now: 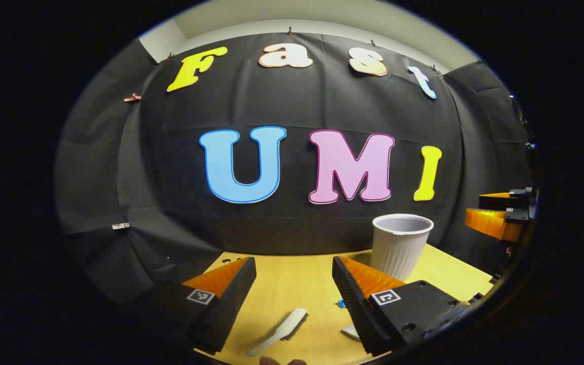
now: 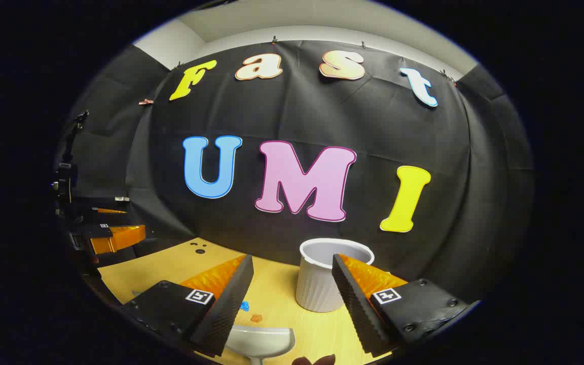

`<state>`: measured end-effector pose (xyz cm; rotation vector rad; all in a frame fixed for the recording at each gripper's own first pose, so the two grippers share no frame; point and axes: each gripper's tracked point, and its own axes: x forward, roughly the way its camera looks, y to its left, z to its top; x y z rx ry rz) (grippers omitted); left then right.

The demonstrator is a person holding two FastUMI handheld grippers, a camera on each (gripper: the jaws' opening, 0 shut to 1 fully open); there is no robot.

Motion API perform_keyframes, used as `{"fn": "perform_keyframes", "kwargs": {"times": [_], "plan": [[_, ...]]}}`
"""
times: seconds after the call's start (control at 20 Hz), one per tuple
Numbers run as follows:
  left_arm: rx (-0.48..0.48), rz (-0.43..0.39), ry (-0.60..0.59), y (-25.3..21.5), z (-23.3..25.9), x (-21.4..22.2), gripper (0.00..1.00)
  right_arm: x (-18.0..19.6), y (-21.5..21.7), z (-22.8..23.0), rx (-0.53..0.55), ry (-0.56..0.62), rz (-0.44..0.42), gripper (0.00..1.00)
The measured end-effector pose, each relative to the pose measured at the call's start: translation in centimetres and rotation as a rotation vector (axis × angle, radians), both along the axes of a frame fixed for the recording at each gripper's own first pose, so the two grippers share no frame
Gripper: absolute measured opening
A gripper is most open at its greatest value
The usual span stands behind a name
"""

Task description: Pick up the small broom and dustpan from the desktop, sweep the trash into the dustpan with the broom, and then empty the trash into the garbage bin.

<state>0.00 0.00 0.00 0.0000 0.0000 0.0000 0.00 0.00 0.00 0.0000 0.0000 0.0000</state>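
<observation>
A small white broom (image 1: 282, 332) lies on the wooden desktop (image 1: 292, 284), below and between the fingers of my left gripper (image 1: 294, 263), which is open and holds nothing. The white dustpan (image 2: 261, 342) lies on the desk (image 2: 277, 299) under my right gripper (image 2: 292, 261), which is open and empty as well. Next to the pan lie a blue scrap (image 2: 244, 305) and an orange scrap (image 2: 256, 318). The blue scrap (image 1: 341, 303) also peeks out beside the left gripper's right finger. A white ribbed cup serves as the garbage bin (image 2: 322, 284), upright behind the pan.
In the left gripper view the bin (image 1: 401, 243) stands at the back right of the desk, with the other gripper (image 1: 500, 218) hovering farther right. In the right gripper view the other gripper (image 2: 104, 233) hangs at the left edge. The black cloth wall closes the desk's far side.
</observation>
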Motion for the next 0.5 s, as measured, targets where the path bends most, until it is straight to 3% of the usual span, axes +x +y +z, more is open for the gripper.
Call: {"fn": "perform_keyframes", "kwargs": {"times": [0.5], "plan": [[0.016,-0.014,-0.006,-0.34,0.04,0.38,0.96,0.46,0.09,-0.17,0.004,0.007,-0.007,0.97]]}}
